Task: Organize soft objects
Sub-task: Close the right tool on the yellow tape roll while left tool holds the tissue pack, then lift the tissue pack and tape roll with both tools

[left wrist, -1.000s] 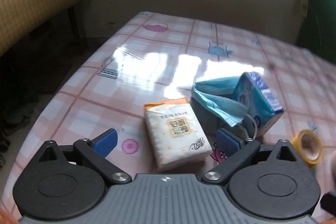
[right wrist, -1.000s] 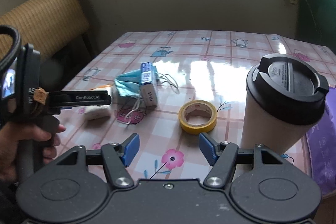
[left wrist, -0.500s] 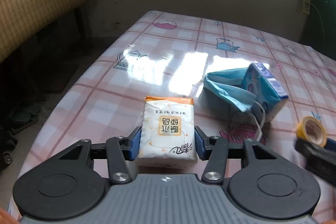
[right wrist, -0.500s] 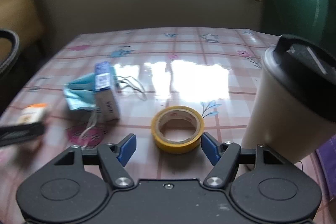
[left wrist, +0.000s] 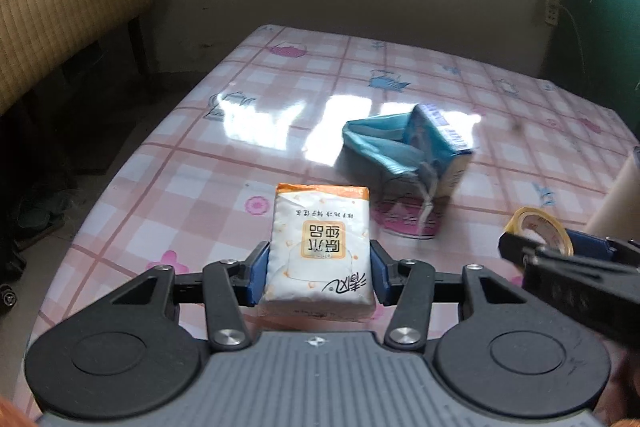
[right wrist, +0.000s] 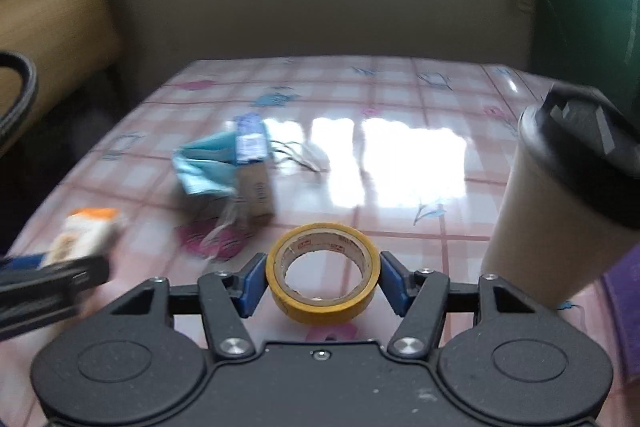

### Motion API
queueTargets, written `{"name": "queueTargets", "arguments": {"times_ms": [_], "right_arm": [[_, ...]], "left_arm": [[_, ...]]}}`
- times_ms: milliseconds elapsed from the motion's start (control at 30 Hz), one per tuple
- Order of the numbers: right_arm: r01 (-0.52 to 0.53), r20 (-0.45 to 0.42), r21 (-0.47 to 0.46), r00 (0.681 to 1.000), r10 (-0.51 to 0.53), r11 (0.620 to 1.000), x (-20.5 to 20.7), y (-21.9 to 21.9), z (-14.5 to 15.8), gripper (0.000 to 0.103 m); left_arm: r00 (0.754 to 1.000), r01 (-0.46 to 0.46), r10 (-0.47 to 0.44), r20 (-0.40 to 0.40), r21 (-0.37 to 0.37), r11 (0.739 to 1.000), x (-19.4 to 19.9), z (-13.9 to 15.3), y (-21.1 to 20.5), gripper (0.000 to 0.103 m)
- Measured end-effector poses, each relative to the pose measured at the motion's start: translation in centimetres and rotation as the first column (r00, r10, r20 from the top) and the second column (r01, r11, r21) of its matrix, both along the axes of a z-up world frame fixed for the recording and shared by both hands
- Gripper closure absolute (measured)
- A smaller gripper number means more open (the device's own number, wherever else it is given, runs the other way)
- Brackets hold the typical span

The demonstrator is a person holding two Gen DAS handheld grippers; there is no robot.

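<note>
My left gripper (left wrist: pixel 318 277) is shut on a white tissue pack with an orange end (left wrist: pixel 320 247), its blue pads pressed on the pack's long sides, just above the table. My right gripper (right wrist: pixel 322 277) is closing on a yellow tape roll (right wrist: pixel 324 305) that lies flat on the table; both pads meet the roll's sides. Further back lie a crumpled blue face mask (left wrist: pixel 376 143) and a blue tissue pack (left wrist: pixel 440 143) leaning on it. In the right wrist view the white pack (right wrist: pixel 84 235) shows blurred at the left.
A paper cup with a black lid (right wrist: pixel 560 211) stands right of the tape roll, with something purple (right wrist: pixel 624 303) beside it. The pink checked tablecloth (left wrist: pixel 280 95) covers the table. A woven tan seat (left wrist: pixel 60 7) stands off the left edge; the wall is behind.
My left gripper closed on the white tissue pack and carried it slightly up and along. My right gripper came up to the tape roll and narrowed its jaws around it.
</note>
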State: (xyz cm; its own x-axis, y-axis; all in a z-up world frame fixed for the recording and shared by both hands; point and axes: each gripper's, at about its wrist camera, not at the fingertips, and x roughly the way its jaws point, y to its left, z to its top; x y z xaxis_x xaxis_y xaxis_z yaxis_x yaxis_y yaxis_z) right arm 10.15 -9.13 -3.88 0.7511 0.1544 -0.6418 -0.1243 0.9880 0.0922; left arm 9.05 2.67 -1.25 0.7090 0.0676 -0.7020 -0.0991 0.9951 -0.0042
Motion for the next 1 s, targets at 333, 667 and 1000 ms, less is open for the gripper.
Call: {"name": "queueTargets", "arguments": {"times_ms": [333,667,1000], "right_arm": [[-0.052,0.056,0.033,0.997,0.05,0.998,-3.5,-3.0,8.4,0.031],[-0.047,0.069,0.036,0.997,0.044,0.998,-4.8,-5.3,11.3,0.031],[-0.032,0.06,0.036,0.998,0.029,0.999,-5.5,-6.0,11.8,0.031]], "left_arm": [[1.0,0.007,-0.007,0.021,0.005,1.0,-0.9,4.5,-3.6,0.052],[0.999,0.033,-0.034,0.035,0.027,0.999,-1.5,7.0,-6.7,0.052],[0.999,0.039,-0.04,0.019,0.014,0.999,-1.3,6.8,-7.4,0.052]]}}
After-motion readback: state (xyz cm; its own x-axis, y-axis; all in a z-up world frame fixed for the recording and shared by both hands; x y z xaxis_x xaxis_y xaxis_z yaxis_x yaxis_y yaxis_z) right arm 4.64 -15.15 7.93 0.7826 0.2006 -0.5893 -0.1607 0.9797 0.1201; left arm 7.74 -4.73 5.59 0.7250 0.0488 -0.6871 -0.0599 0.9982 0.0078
